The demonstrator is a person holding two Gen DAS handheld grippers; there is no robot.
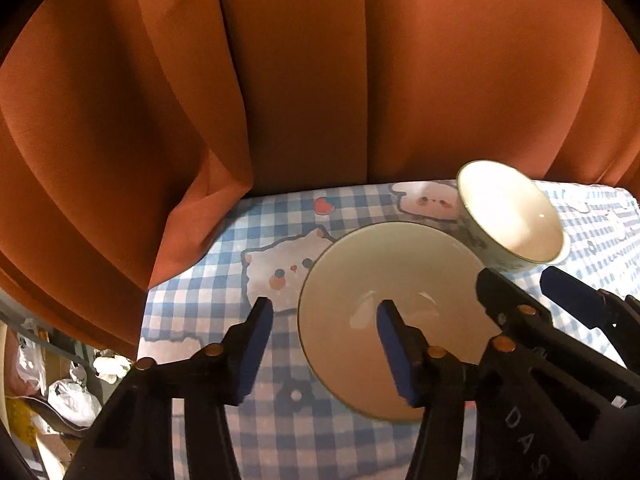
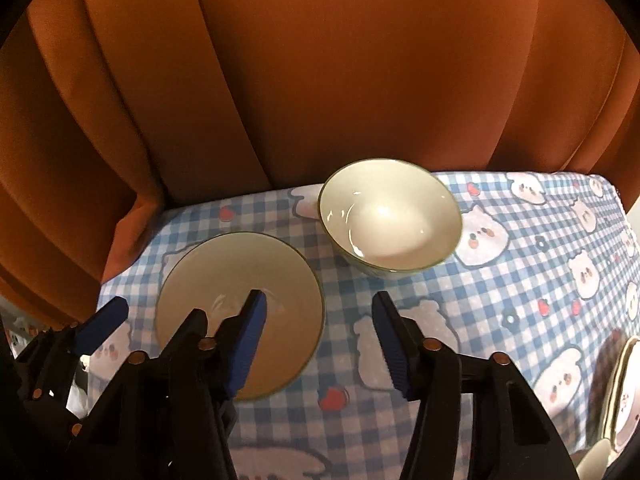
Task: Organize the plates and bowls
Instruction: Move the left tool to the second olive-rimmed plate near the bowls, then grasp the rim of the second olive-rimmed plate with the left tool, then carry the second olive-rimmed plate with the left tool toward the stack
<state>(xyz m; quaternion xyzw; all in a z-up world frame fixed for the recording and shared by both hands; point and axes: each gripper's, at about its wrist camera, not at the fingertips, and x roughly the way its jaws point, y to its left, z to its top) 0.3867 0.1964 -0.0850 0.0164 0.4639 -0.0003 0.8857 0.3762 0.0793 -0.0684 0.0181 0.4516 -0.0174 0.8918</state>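
A white plate [image 1: 360, 280] [image 2: 224, 276] lies flat on the blue checked tablecloth. A white bowl [image 1: 508, 216] [image 2: 390, 216] stands upright just behind and to the right of it. My left gripper [image 1: 324, 312] is open and empty, low over the plate's left rim, one finger on each side of the rim. My right gripper [image 2: 318, 306] is open and empty, above the cloth between plate and bowl, its left finger over the plate's right part. Each gripper shows in the other's view: the right one [image 1: 516, 288] and the left one [image 2: 176, 312].
Orange curtains [image 1: 304, 80] hang right behind the table's far edge. The table's left edge [image 1: 146, 320] drops to a cluttered floor with white bags. A patterned dish [image 2: 620, 392] sits at the right edge of the right wrist view.
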